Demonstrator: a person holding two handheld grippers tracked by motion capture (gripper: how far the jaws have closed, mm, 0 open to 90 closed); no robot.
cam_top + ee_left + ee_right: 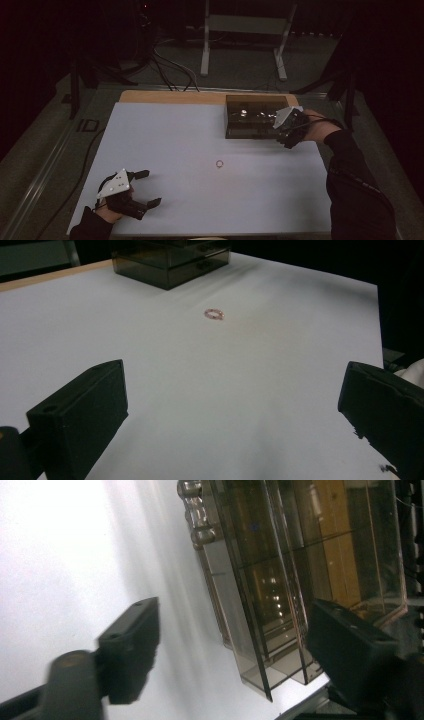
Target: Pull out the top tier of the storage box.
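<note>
while right claw (286,131) tilts, drawer box (250,117) beside

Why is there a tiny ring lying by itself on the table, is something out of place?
Possibly. A small pinkish ring lies alone on the white table, well apart from the smoky transparent drawer box at the far edge, where the right gripper hovers, jaws open. Nothing looks spilled or broken.
</note>
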